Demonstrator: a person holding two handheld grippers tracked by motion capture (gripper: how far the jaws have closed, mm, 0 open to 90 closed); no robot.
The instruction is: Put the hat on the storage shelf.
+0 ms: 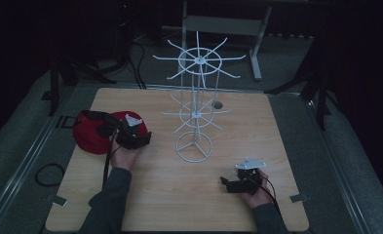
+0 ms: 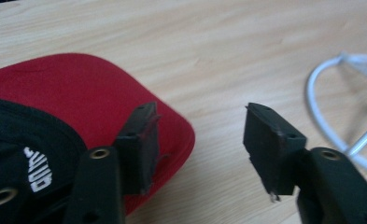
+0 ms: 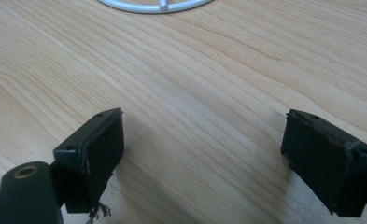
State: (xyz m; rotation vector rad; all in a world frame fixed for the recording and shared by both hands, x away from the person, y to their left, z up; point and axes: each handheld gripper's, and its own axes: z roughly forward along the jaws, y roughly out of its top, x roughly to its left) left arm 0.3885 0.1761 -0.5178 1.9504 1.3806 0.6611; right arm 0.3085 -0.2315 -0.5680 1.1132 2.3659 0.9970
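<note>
The red cap lies at the left side of the tabletop, just beside the left gripper, whose fingers stand wide and empty, so it should take the brim squarely, while the right gripper waits wide open.

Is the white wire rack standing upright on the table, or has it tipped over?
Upright. The white wire rack stands on its ring base on the table, its post vertical with both tiers of hooks level.

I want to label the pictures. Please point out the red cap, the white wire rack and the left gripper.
red cap (image 2: pixel 125 88), left gripper view, on its red brim
white wire rack (image 1: pixel 194 147), high view, on its ring base
left gripper (image 2: pixel 200 135), left gripper view, midway between its fingertips
</note>
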